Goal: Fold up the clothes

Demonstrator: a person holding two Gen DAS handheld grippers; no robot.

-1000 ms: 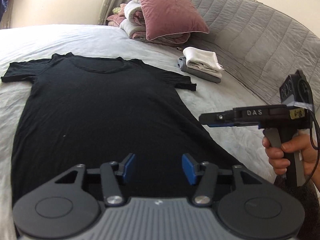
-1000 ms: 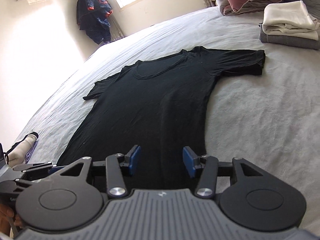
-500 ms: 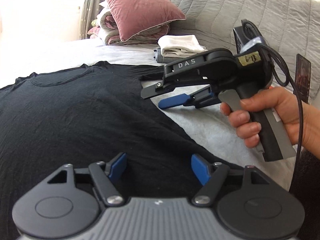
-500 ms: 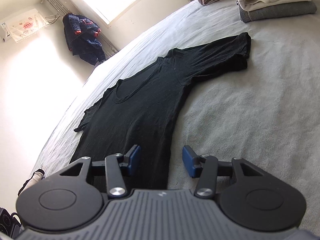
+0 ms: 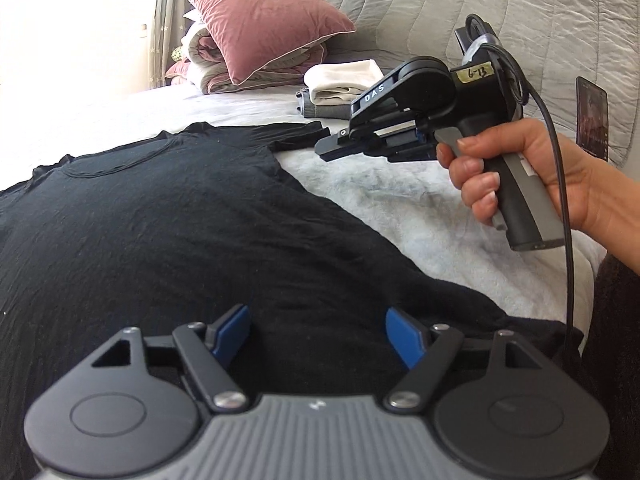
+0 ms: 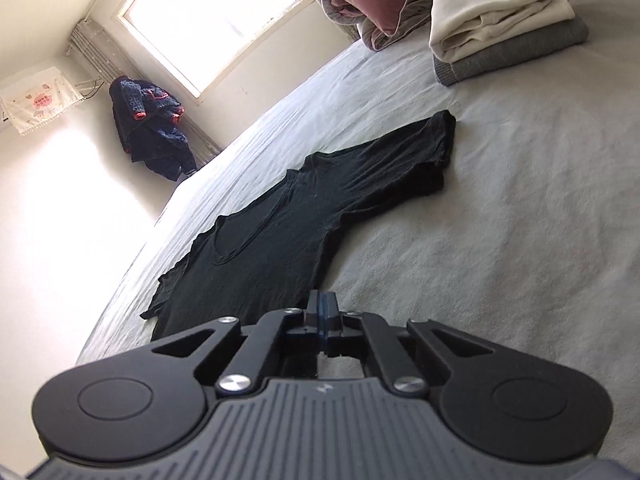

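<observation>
A black T-shirt [image 5: 180,220] lies spread flat on the grey bed sheet [image 5: 400,192], collar toward the far side. My left gripper [image 5: 318,334] hovers low over the shirt's lower part, open, with nothing between its blue pads. A hand [image 5: 520,176] holds my right gripper [image 5: 332,146] in the air to the right of the shirt, tips pointing toward the right sleeve. In the right wrist view, the right gripper [image 6: 322,308] is shut, pads pressed together with no cloth between them, above the sheet beside the T-shirt [image 6: 304,220].
A folded white and grey stack [image 5: 344,84] sits beyond the right sleeve. Behind it are a pink pillow [image 5: 264,12] on bedding and a quilted headboard [image 5: 540,12], with a phone [image 5: 592,120] leaning on it. A dark jacket [image 6: 152,128] hangs by the window.
The right gripper went from open to shut and rose, tilting toward the right sleeve. The left gripper's view swung right and its fingers spread a little wider.
</observation>
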